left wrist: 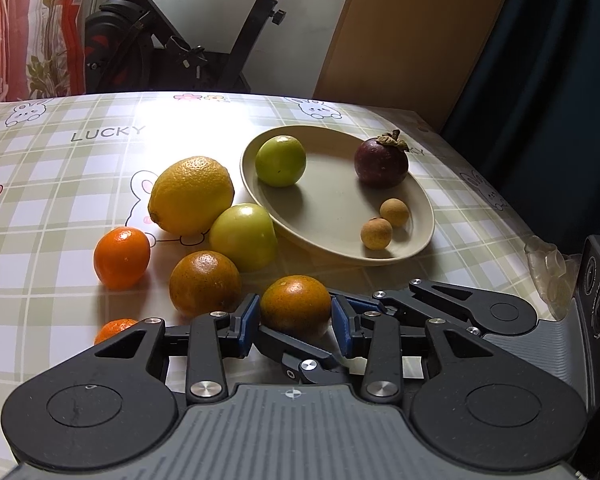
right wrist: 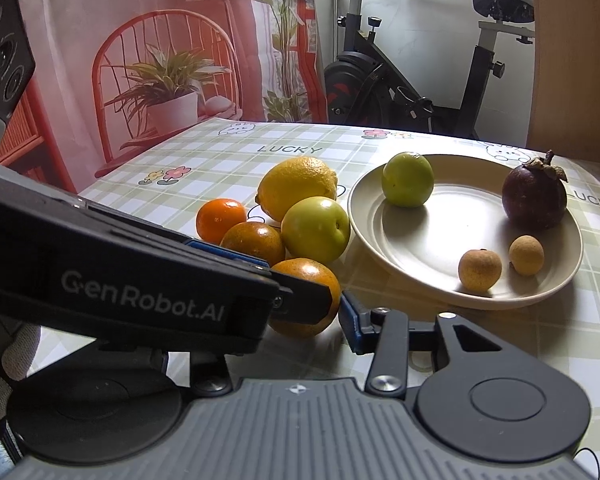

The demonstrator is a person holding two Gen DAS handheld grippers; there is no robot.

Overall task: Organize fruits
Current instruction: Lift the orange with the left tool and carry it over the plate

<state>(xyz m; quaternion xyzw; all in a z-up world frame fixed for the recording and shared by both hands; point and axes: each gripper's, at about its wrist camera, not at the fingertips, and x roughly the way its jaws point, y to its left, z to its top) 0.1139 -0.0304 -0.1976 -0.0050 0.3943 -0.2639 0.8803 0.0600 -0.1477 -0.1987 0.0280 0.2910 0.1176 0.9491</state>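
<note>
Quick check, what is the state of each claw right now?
Left claw: closed on the nearest orange, which rests on the table.
Right claw: cannot be told; the left claw hides one finger.

This is looking like a lived-in room of a home. A table is wearing a green plaid tablecloth (left wrist: 60, 184) printed with cartoon rabbits, flowers and the word LUCKY, and it is spreading out ahead of the tongs. Beyond its far edge an exercise bike (right wrist: 420, 80) is standing against a white wall. A fabric hanging (right wrist: 160, 60) printed with a red chair, a potted plant and a lamp is covering the wall ahead and to the left. A beige plate (right wrist: 440, 292) with fruit is sitting on the cloth, ahead and to the right.
</note>
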